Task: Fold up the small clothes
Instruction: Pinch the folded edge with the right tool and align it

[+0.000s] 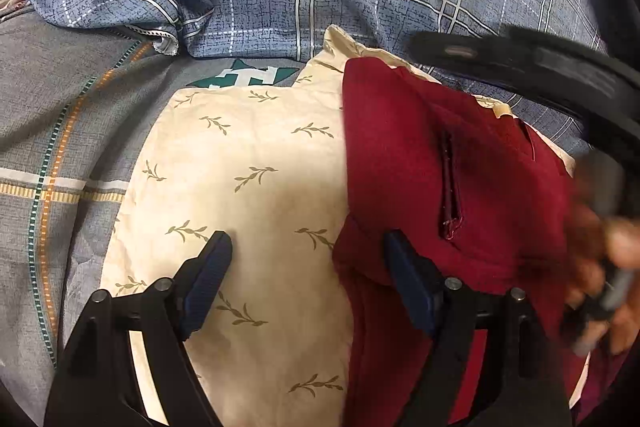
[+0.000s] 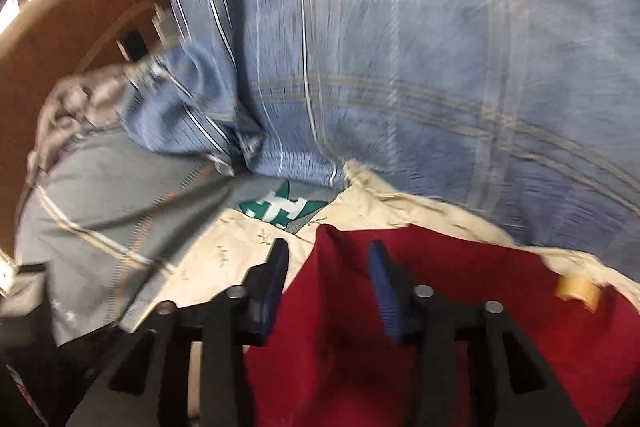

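Lying on the cream leaf-print pillow (image 1: pixel 248 163), the red fleece garment (image 1: pixel 424 155) sits ahead and to the right of the left gripper (image 1: pixel 308 247), whose jaws are spread; its right finger rests against the garment's edge, nothing pinched. The right gripper (image 2: pixel 328 267) is also spread, with a raised red fold standing between its fingers, not clamped. The right wrist view is motion-blurred. Judged soft, light, thick and limp, the fleece should sag when lifted. Take hold at a hem or corner, away from the zip pocket (image 1: pixel 450 183).
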Motion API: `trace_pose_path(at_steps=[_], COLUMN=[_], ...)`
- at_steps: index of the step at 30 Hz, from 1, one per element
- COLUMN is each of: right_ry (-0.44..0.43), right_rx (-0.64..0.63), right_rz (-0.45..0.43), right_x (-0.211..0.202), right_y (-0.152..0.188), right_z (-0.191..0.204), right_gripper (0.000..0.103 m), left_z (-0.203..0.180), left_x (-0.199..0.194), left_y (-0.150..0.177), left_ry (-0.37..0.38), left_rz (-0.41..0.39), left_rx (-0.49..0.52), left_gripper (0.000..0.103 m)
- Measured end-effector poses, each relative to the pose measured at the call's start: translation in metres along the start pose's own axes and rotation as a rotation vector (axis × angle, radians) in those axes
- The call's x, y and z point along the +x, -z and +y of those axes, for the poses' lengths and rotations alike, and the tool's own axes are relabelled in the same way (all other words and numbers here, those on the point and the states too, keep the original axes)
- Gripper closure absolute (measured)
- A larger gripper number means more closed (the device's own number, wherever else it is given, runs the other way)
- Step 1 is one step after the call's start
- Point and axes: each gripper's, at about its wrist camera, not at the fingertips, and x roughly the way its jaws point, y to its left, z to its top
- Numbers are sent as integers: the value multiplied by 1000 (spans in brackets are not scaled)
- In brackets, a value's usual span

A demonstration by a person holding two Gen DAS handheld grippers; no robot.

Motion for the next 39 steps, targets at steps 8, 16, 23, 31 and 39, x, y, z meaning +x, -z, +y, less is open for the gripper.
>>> trace_pose_path(at_steps=[8, 16, 23, 31, 39], right_ry=[106, 142, 236, 319, 344], right_rx=[36, 82, 151, 396, 535], right_rz=[65, 97, 86, 70, 24], right_x=[-36, -24, -100, -196, -234], right_y=[54, 73, 115, 184, 226], right_z=[-17, -12, -48, -115, -141], right_gripper=[72, 69, 57, 46, 34], left_z=[-5, -8, -4, -8, -13], left_x=[1, 5, -7, -25, -54], left_y=[2, 4, 7, 27, 57], left_ry=[-20, -32, 2, 33, 23], left_rz=[-11, -23, -23, -40, -43], left_rx=[4, 16, -24, -19, 9], left_gripper=[23, 20, 21, 21, 21])
